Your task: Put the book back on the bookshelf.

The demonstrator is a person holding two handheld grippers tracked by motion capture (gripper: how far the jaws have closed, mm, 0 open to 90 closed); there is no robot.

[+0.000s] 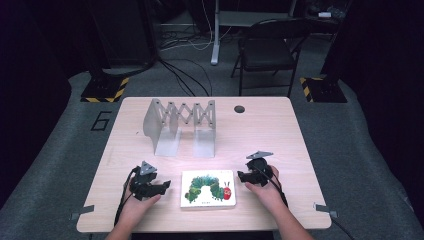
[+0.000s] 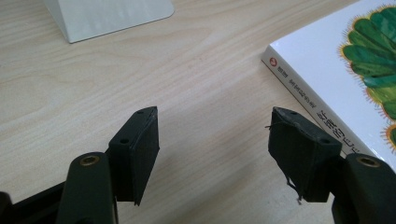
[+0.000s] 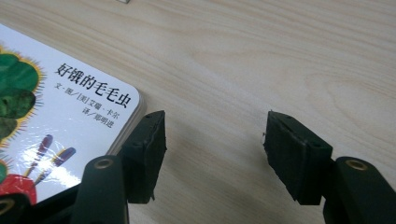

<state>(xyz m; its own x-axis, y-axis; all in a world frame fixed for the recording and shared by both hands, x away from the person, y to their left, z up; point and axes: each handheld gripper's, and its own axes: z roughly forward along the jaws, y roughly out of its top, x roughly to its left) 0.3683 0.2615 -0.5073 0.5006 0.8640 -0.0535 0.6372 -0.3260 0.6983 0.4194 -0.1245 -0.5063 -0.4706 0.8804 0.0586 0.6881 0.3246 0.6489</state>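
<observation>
The picture book point(image 1: 208, 188) lies flat, cover up, at the near-middle of the table point(image 1: 280, 130), btwn both hands; not lifted, not gripped, so the work looks barely begun. L gripper point(image 1: 162, 187) sits just beside the book's left edge, jaws part open w/ bare wood btwn them. R gripper point(image 1: 241, 176) just beside its right edge, one jaw at the corner, jaws also apart, holding nothing. The accordion bookend rack point(image 1: 181, 126) stands behind, well apart & w/ no book in it; prob. the book goes there. Left to do: grasp, raise, stand it up.
</observation>
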